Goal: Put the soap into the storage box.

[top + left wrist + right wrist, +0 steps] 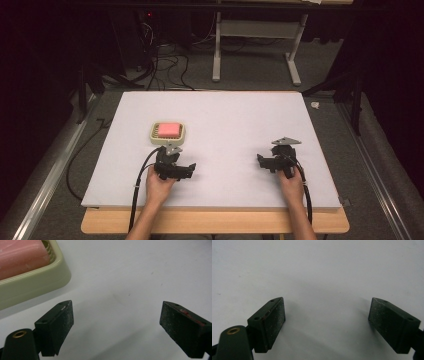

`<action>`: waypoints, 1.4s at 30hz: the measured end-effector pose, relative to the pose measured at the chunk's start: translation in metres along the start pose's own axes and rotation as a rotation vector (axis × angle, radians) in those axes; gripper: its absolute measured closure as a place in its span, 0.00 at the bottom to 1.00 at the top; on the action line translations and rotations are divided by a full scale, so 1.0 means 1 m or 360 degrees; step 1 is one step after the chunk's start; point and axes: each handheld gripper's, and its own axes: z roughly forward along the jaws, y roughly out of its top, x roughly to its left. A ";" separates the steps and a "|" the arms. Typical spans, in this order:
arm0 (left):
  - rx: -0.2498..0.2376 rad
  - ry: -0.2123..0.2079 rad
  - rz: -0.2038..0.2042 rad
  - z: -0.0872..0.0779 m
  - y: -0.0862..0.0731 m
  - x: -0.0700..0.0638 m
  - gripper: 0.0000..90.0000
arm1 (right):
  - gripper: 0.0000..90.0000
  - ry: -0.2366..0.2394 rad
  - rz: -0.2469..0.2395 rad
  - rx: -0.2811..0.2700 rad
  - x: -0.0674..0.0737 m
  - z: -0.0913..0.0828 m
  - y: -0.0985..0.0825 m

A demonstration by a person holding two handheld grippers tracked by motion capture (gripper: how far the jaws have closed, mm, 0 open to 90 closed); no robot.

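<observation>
A pink bar of soap (169, 129) lies in a cream soap dish (155, 135) on the left half of the white board (225, 120). My left gripper (172, 152) rests just in front of the dish, its jaws pointing toward it. In the left gripper view the dish (32, 282) with the soap (20, 257) fills the upper left corner, and my left gripper (116, 307) stands open over bare board, nothing between its pads. On the right half of the board my right gripper (282, 148) is held low. Its jaws (327, 302) are open, with bare board between them.
The white board lies on a wooden table whose front edge (215, 222) shows below it. Behind the table stand a grey frame's legs (216, 50) and several cables (165, 65) on the floor. Metal rails (50, 170) run along both sides.
</observation>
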 end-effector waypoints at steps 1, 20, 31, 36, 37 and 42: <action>0.0003 0.0004 -0.0003 0.001 0.000 0.000 0.14 | 0.16 0.0000 0.0000 0.0000 0.000 0.000 0.000; 0.0020 0.0064 0.0004 0.014 -0.003 0.001 0.15 | 0.16 0.0000 0.0000 0.0000 0.000 0.000 0.000; 0.0048 0.0076 0.0014 0.021 -0.004 -0.003 0.15 | 0.16 0.0000 0.0000 0.0000 0.000 0.000 0.000; 0.0043 0.0068 0.0013 0.022 -0.005 -0.002 0.14 | 0.16 -0.0001 0.0000 0.0000 0.000 0.000 0.000; 0.0041 0.0067 0.0013 0.022 -0.005 -0.002 0.14 | 0.16 0.0000 0.0000 0.0000 0.000 0.000 0.000; 0.0024 0.0055 0.0018 0.024 -0.006 0.000 0.12 | 0.16 0.0000 -0.0001 0.0000 0.000 0.000 0.000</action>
